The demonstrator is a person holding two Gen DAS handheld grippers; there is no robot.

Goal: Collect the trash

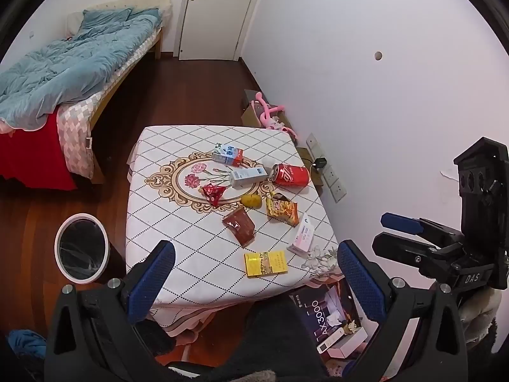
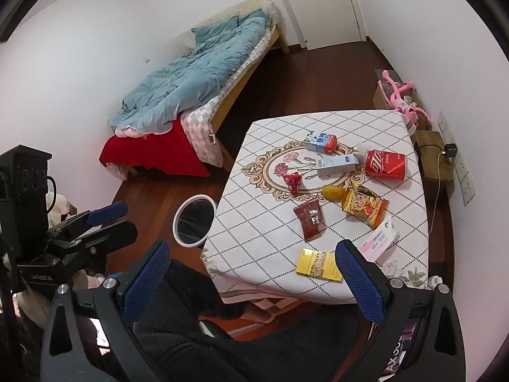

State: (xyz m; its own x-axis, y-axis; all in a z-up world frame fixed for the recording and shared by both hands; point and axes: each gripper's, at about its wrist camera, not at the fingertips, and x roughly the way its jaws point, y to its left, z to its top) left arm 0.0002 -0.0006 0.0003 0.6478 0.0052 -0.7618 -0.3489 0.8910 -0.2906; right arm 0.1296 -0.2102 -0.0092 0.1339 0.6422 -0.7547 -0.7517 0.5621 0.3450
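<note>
Trash lies on the table [image 1: 178, 222] [image 2: 264, 232]: a red cola can [image 1: 291, 175] [image 2: 385, 164] on its side, a milk carton [image 1: 227, 155] [image 2: 319, 141], a grey-white box [image 1: 248, 176] [image 2: 336, 165], a red wrapper [image 1: 213, 193] [image 2: 292, 183], a yellow fruit [image 1: 251, 200] [image 2: 333, 192], an orange snack bag [image 1: 282, 209] [image 2: 364, 207], a dark red packet [image 1: 239, 226] [image 2: 309, 218], a pink-white box [image 1: 302, 235] [image 2: 378, 238] and a yellow pack [image 1: 265, 263] [image 2: 318, 265]. A white-rimmed bin [image 1: 81, 248] [image 2: 194, 220] stands on the floor left of the table. My left gripper [image 1: 254, 273] and right gripper [image 2: 253, 275] are open and empty, above the table's near edge.
A bed with a blue duvet [image 1: 70, 63] [image 2: 197, 73] stands at the left. A door [image 1: 219, 12] is at the back. A pink toy and boxes [image 1: 270, 114] [image 2: 404, 95] sit by the right wall. A black AX3000 box [image 1: 327, 315] lies on the floor below the table.
</note>
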